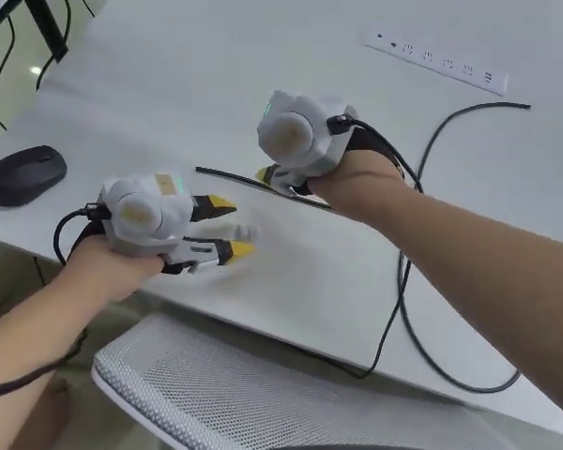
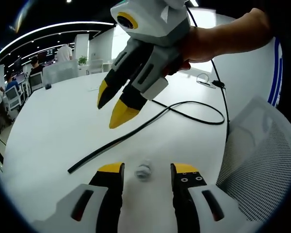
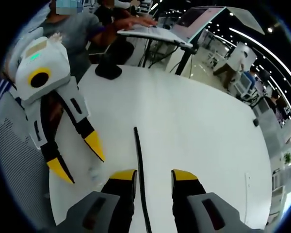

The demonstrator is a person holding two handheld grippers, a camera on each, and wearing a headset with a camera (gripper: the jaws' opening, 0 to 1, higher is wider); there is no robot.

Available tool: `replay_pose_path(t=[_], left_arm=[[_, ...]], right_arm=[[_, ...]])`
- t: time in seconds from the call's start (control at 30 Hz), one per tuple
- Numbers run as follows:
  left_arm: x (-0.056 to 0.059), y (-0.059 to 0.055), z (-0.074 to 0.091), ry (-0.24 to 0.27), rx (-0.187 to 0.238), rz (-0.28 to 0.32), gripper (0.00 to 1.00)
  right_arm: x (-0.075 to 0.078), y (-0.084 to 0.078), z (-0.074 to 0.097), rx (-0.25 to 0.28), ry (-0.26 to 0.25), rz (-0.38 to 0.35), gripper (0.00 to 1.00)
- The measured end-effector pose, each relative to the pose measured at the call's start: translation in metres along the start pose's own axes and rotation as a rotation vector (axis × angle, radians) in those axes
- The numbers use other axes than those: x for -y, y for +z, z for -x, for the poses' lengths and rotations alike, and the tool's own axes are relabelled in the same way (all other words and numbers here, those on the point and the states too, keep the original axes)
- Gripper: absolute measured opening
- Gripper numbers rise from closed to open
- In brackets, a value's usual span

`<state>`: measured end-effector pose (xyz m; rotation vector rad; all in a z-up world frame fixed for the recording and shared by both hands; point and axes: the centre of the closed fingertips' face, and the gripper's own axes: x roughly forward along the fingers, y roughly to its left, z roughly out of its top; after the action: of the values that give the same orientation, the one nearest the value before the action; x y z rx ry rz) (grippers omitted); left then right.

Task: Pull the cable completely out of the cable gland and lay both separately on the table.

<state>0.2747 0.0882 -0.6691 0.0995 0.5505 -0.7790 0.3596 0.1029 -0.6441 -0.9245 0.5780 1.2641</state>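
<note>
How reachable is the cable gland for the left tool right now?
Probably yes. The cable gland lies bare on the table between the open jaws of the left tool. The cable lies apart, farther on, under the right tool, so nothing seems to block a grasp.

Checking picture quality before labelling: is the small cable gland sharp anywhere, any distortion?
Head view: the cable gland is a pale blur on the white table. Left gripper view: it is soft, and the fisheye bends the ceiling lights. Right gripper view: the black cable is crisp.
</note>
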Motion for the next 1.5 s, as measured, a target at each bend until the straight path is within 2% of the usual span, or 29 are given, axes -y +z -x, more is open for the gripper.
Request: replay_pose_path(t=[0.1, 0.2, 0.3, 0.5, 0.63, 0.77, 0.83, 1.03, 1.1, 1.17, 1.23, 1.3, 1.4, 1.5], left_arm=[[0.002, 0.001, 0.003, 0.008, -0.006, 0.002, 0.41], [0.003, 0.008, 0.01, 0.018, 0.02, 0.037, 0.45], [0.004, 0.013, 0.018, 0.025, 0.033, 0.043, 0.48], [0.01, 0.027, 0.034, 0.025, 0.052, 0.061, 0.55], [0.014, 0.033, 0.041, 0.024, 0.072, 0.083, 0.58], [0.021, 0.039, 0.047, 0.021, 0.069, 0.077, 0.6], [0.023, 0.044, 0.053, 0.019, 0.072, 0.075, 0.62], [0.023, 0.054, 0.065, 0.011, 0.096, 0.097, 0.66], [0.021, 0.058, 0.069, 0.015, 0.105, 0.098, 0.68], [0.022, 0.064, 0.074, 0.013, 0.123, 0.1, 0.69], [0.024, 0.071, 0.077, 0.012, 0.137, 0.105, 0.7], [0.024, 0.072, 0.078, 0.015, 0.138, 0.104, 0.72], [0.025, 0.077, 0.082, 0.019, 0.152, 0.104, 0.73], [0.027, 0.078, 0.085, 0.018, 0.16, 0.106, 0.75]], right_arm=[[0.002, -0.01, 0.019, 0.021, -0.02, -0.023, 0.29], [0.005, -0.019, 0.04, 0.046, -0.047, -0.042, 0.32], [0.011, -0.028, 0.059, 0.076, -0.078, -0.076, 0.36], [0.022, -0.039, 0.099, 0.157, -0.15, -0.183, 0.42], [0.022, -0.046, 0.127, 0.21, -0.186, -0.243, 0.46], [0.02, -0.055, 0.148, 0.245, -0.215, -0.309, 0.51], [0.02, -0.056, 0.164, 0.284, -0.245, -0.358, 0.52], [0.01, -0.068, 0.19, 0.334, -0.28, -0.43, 0.58], [0.005, -0.076, 0.2, 0.351, -0.297, -0.48, 0.6], [0.0, -0.075, 0.213, 0.41, -0.306, -0.534, 0.58], [-0.004, -0.08, 0.22, 0.404, -0.323, -0.546, 0.61], [-0.011, -0.086, 0.223, 0.404, -0.332, -0.561, 0.62], [-0.024, -0.1, 0.224, 0.396, -0.337, -0.609, 0.64], [-0.038, -0.111, 0.223, 0.386, -0.338, -0.617, 0.65]])
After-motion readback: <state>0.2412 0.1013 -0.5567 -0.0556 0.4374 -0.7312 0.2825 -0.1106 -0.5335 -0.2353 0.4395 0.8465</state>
